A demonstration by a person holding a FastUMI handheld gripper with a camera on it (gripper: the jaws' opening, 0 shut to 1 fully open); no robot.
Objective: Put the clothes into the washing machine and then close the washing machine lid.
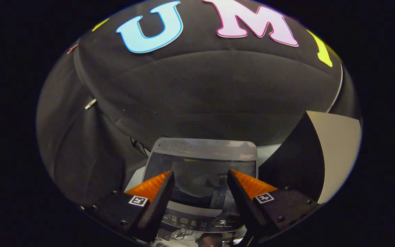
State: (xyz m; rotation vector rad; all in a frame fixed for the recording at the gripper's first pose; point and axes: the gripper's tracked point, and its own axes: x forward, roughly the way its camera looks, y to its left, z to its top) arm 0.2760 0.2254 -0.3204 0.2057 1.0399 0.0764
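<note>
Black cloth [197,103] walls the booth behind a pale worktop [269,150]; a grey board [338,151] leans beside the washing machine [201,192]. Hand-held gripper [201,180] hangs released above it, fingers apart, holding nothing; lid [204,149] raised, drum interior too dark to make out.

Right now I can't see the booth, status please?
Gripper open, empty. Grey top-loading washing machine just ahead, its lid raised. Pale board stands beside it.
</note>
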